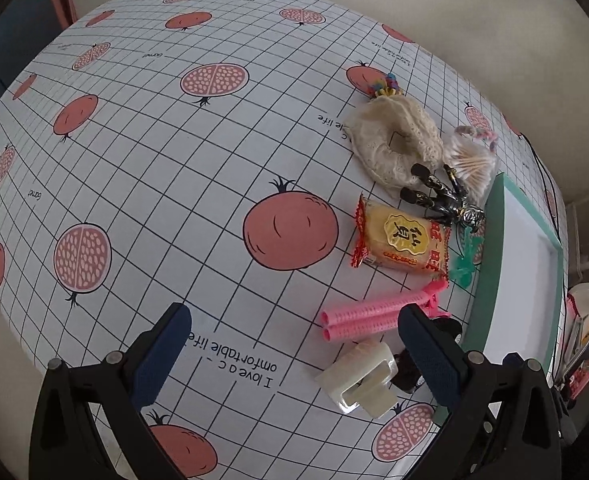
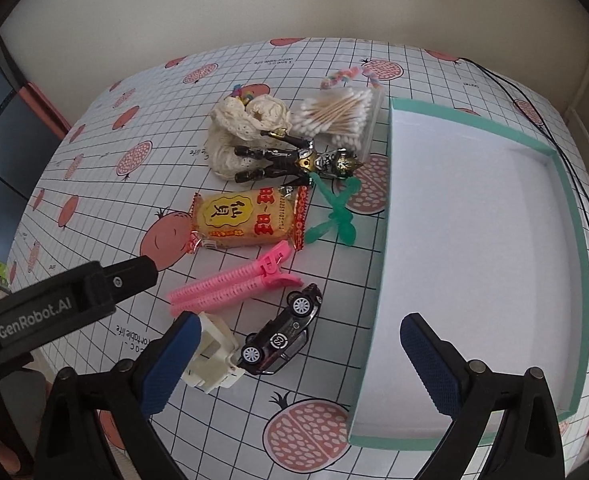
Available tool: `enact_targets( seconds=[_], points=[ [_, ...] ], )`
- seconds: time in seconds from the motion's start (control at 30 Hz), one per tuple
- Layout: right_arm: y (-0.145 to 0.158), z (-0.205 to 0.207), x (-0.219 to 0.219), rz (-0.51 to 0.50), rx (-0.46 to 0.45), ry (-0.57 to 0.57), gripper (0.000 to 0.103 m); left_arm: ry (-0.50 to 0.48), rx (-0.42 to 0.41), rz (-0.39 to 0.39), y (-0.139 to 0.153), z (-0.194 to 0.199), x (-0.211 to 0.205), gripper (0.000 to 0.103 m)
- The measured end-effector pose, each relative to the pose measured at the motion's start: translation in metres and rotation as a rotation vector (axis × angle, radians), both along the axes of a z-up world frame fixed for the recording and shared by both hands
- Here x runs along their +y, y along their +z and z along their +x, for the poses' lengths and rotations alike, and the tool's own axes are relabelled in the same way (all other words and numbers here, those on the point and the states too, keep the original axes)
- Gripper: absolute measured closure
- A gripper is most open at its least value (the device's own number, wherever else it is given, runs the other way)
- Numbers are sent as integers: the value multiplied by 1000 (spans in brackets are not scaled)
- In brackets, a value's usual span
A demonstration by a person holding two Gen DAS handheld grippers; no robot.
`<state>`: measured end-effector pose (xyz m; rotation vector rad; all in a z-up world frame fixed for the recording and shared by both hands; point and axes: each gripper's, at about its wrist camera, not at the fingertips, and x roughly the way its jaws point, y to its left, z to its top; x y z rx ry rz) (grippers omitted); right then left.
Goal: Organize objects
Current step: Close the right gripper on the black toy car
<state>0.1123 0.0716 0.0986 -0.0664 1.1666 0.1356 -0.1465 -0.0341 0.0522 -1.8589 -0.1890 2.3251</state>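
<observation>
A teal-rimmed white box point(image 2: 379, 280) lies empty on the right of the table. Left of it lie a black toy car point(image 2: 284, 332), a white plastic clip point(image 2: 214, 356), a pink hair roller point(image 2: 230, 286), a red-and-yellow snack packet point(image 2: 246, 218), a green plastic toy point(image 2: 334, 212), a dark action figure point(image 2: 294, 160), a bag of cotton swabs point(image 2: 338, 116) and a cream lace scrunchie point(image 2: 246, 128). My right gripper point(image 2: 302, 356) hovers open above the car and the box's near wall. My left gripper point(image 1: 298, 344) is open above the tablecloth, just left of the roller point(image 1: 374, 314) and clip point(image 1: 358, 380).
The table wears a grid cloth with pomegranate prints point(image 1: 290, 230). A pastel bead string point(image 2: 346, 74) and a colourful hair tie point(image 1: 386, 84) lie behind the pile. A black cable point(image 2: 534, 104) runs past the box's far right corner. The left half of the cloth holds nothing.
</observation>
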Motion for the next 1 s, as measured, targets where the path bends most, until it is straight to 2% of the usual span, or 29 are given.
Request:
enact_targets(
  seconds=[0.2, 0.3, 0.47, 0.83, 1.0],
  points=[
    [-10, 0, 14, 29, 39, -7, 21, 2, -37, 33, -5, 0, -5, 0],
    [-17, 1, 18, 7, 57, -7, 28, -1, -48, 44, -7, 0, -6, 0],
    [-26, 6, 11, 35, 94, -59, 46, -7, -55, 52, -8, 2, -8, 0],
    [-41, 11, 17, 27, 134, -112, 56, -67, -84, 48, -16, 4, -3, 0],
    [-47, 13, 18, 16, 146, -126, 57, -84, -102, 46, -21, 3, 2, 0]
  ],
)
